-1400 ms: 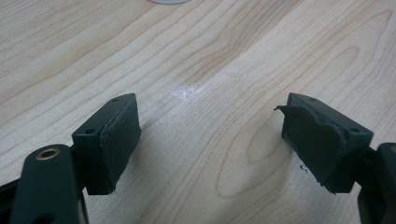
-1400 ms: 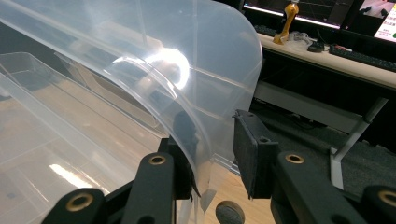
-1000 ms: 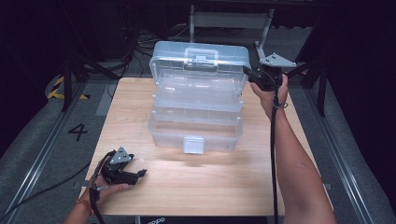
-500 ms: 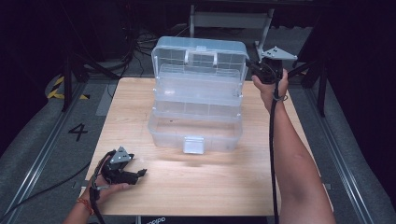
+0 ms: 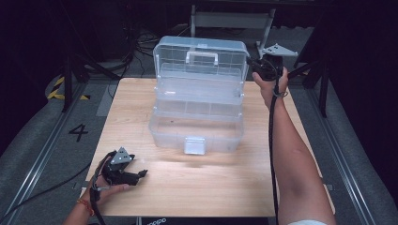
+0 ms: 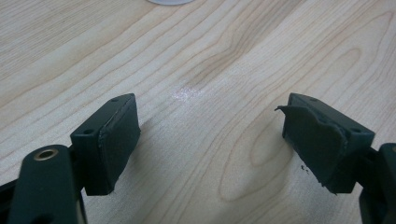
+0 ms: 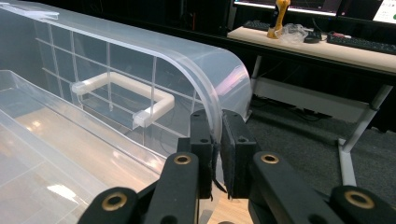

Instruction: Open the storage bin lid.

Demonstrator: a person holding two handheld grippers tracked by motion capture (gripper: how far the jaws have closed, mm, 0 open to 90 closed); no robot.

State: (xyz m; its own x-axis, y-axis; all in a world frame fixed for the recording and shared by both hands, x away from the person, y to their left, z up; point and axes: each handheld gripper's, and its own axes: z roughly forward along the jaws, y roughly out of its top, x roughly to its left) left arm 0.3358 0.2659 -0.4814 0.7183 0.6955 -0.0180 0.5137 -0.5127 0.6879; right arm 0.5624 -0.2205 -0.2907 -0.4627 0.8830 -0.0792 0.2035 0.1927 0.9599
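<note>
A: The toolbox (image 5: 199, 101) is set on the far half of the wooden table (image 5: 211, 187), its clear lid (image 7: 140, 70) raised upright at the back and its trays fanned open in steps toward the front. What is being done with it?

B: The lid's edge is pinched at its right corner by the right gripper (image 7: 217, 144); the jaws have just been closing and are now pressed flat on the thin plastic wall. The lid seems to be in the middle of being swung on its hinge.

A: And the left gripper (image 5: 123, 169)?

B: It is rested on the near left part of the table, well apart from the toolbox, with its jaws spread and nothing between them.

A: How should the swing be handled well?

B: The lid's own arc should be followed, not a straight pull, so the pads are not twisted off the slick edge. A slow pace is advised, since the linked trays are moved with the lid. If the base starts sliding, it could be steadied with the idle gripper.
</note>
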